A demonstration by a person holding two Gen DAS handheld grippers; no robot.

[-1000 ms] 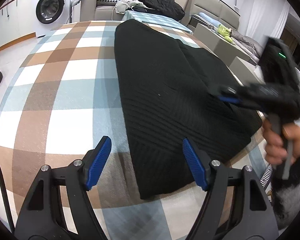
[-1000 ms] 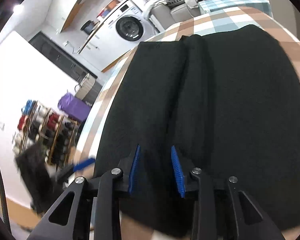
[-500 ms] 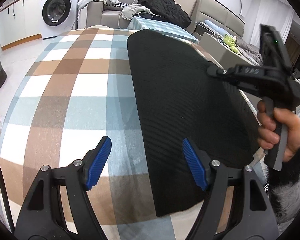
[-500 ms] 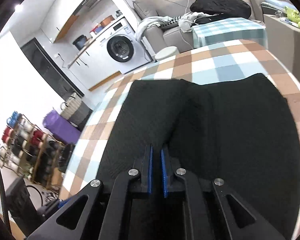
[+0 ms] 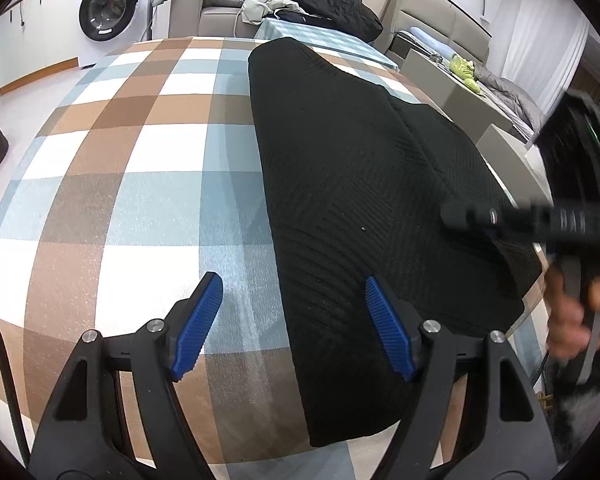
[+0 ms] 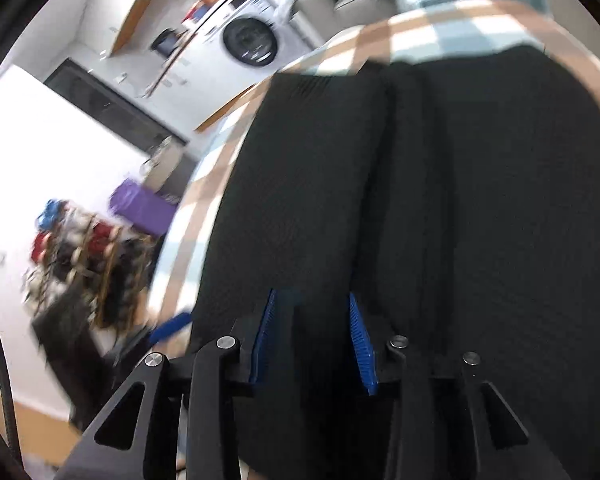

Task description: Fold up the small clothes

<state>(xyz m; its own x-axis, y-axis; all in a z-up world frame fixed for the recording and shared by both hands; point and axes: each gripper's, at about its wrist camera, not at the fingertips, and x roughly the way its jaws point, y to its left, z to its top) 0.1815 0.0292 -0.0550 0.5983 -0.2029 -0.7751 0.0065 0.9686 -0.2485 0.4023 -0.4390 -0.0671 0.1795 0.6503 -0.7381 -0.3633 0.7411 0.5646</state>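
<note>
A black ribbed knit garment [image 5: 360, 184] lies lengthwise on the checked tablecloth [image 5: 140, 184], with a raised fold line running along its right half. My left gripper [image 5: 294, 320] hovers open over the garment's near left edge, one pad over cloth and one over knit. My right gripper [image 6: 312, 332] sits low over the garment's near right part; its jaws are opening and the black fabric lies under the gap, not pinched. In the left wrist view the right gripper [image 5: 472, 216] is blurred, with a person's hand [image 5: 568, 308] on its handle.
The round table edge [image 6: 180, 240] curves close on the left of the right wrist view. A washing machine [image 5: 108, 12] and a sofa with heaped clothes [image 5: 324, 0] stand beyond the table. A shoe rack [image 6: 80, 256] and a purple bundle [image 6: 144, 208] sit on the floor.
The right gripper's jaws closed tight and have parted again, and it has dropped back low over the garment's right side. The left gripper has stayed open and still.
</note>
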